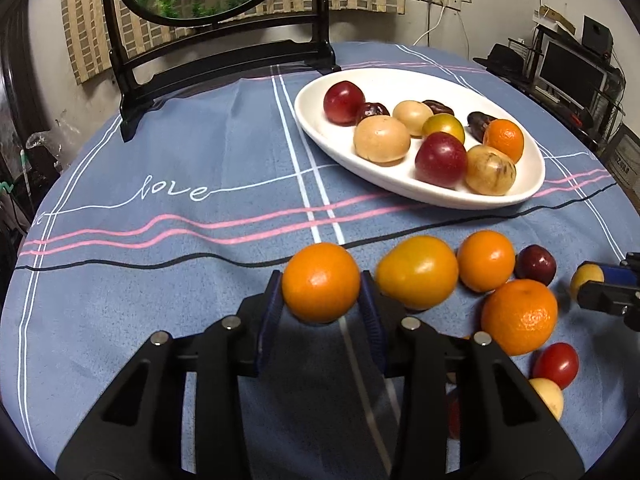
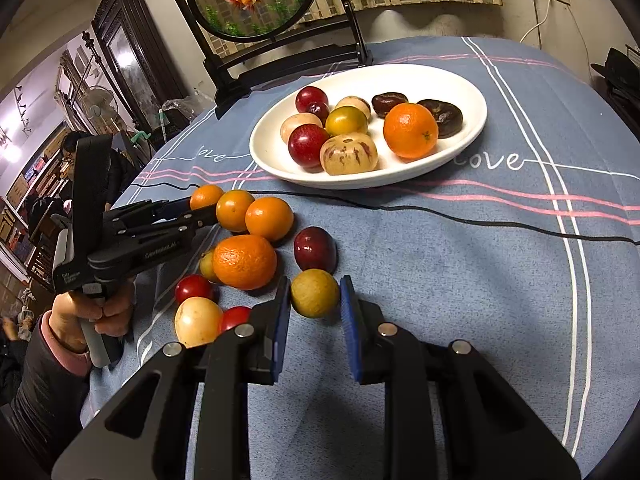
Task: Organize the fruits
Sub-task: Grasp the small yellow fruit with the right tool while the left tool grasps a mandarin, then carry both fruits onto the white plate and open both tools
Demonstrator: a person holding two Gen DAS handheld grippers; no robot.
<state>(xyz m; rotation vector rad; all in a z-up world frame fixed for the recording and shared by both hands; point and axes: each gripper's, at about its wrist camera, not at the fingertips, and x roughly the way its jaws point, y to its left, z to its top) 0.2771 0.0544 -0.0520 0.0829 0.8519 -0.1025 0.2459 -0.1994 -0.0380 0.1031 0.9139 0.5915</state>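
My left gripper (image 1: 321, 294) is shut on an orange mandarin (image 1: 321, 282), held just above the blue cloth. In the right wrist view the left gripper (image 2: 200, 208) holds that mandarin (image 2: 206, 196) beside the loose fruit. My right gripper (image 2: 315, 300) is open around a small yellow-green fruit (image 2: 315, 292) on the cloth; its left pad touches it, the right pad stands a little apart. The white oval plate (image 1: 320, 96) holds several fruits; it also shows in the right wrist view (image 2: 472, 120).
Loose fruit lies on the cloth: a yellow-orange fruit (image 1: 416, 272), mandarins (image 1: 520, 316), a dark plum (image 2: 315, 249), red tomatoes (image 2: 194, 288), a pale fruit (image 2: 197, 321). A black-framed round screen (image 1: 224, 56) stands behind the plate.
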